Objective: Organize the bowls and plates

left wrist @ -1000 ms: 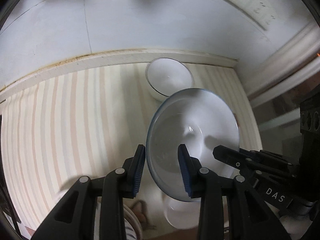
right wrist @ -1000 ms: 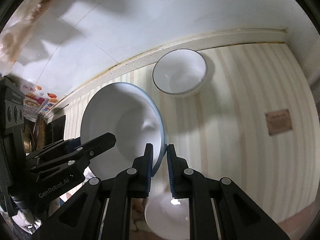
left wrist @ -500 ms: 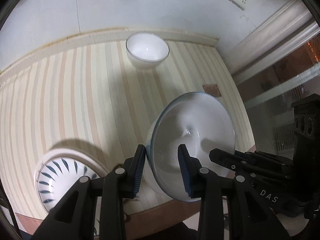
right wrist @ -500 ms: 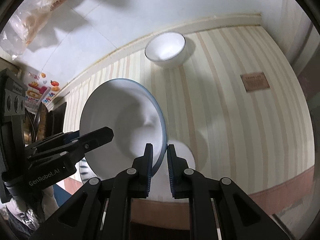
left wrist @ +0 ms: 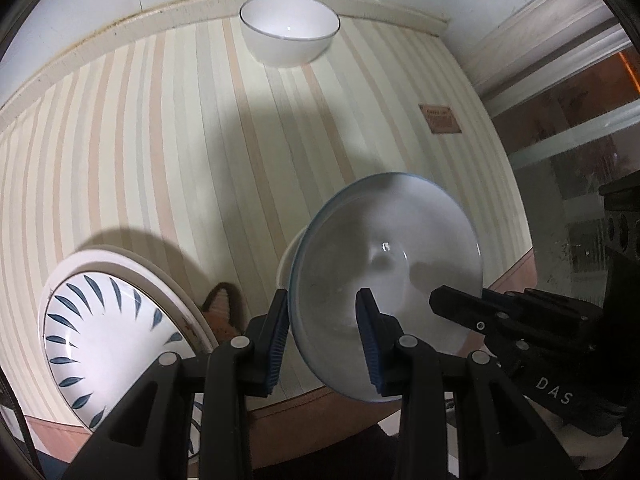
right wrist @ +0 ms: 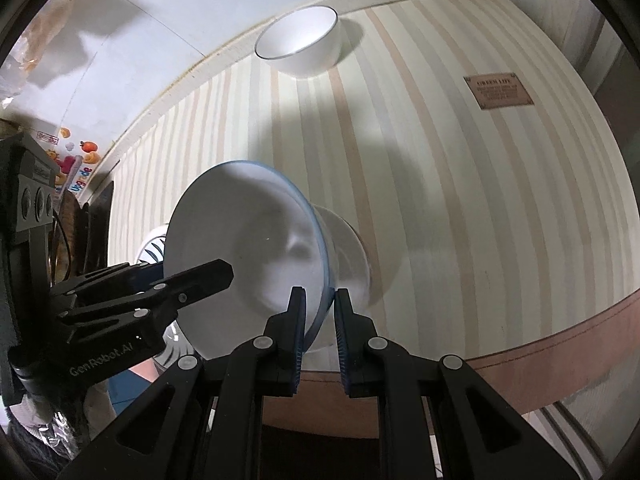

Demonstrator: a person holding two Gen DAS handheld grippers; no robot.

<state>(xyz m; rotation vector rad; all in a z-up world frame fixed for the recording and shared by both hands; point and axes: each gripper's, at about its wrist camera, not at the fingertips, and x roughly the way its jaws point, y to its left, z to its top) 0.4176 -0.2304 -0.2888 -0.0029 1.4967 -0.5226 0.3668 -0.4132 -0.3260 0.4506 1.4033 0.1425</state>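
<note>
Both views show one blue-rimmed bowl in the air: the left gripper pinches its near rim above a white bowl, while the right gripper clamps the opposite edge, so uneven lowering could chip either.

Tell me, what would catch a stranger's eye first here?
A blue-rimmed bowl held tilted in mid-air above the striped table, pinched at opposite edges by the left hand-held gripper and the right hand-held gripper. A white bowl stands by the far wall, and a leaf-patterned plate lies at the near left edge.
</note>
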